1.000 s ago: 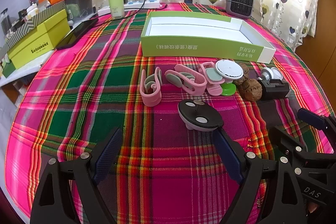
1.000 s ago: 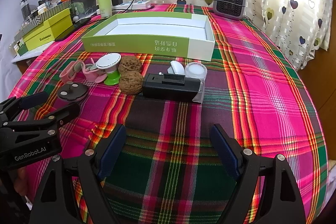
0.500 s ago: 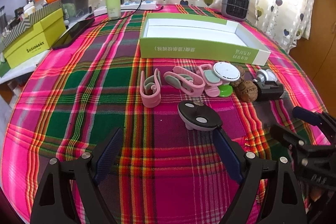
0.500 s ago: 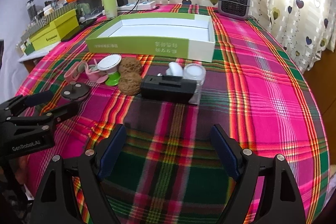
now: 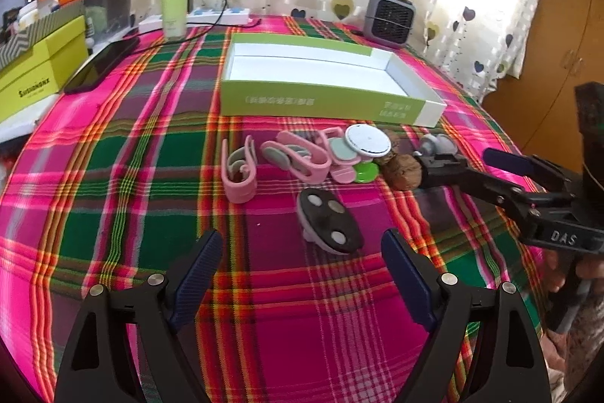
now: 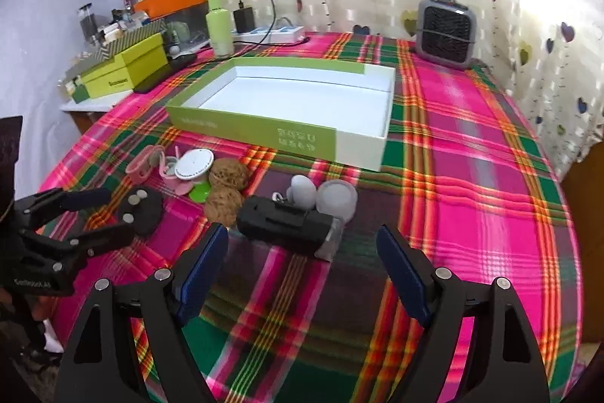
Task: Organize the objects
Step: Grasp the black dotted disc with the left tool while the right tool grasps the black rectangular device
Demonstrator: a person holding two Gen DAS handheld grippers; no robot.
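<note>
Black round magnetic disc (image 5: 329,220) on cloth near green tray (image 5: 302,99); light, rigid, slick, so pinch across rim. Left gripper (image 5: 302,269) wide open, empty; right gripper (image 6: 302,261) likewise.

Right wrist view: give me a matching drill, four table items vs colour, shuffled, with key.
Items:
1. shallow box
2. walnuts
3. fan heater
4. round disc with three pads

Colours:
A. grey
B. black
C. green outside, white inside
D. brown

Pairs: 1-C, 2-D, 3-A, 4-B
</note>
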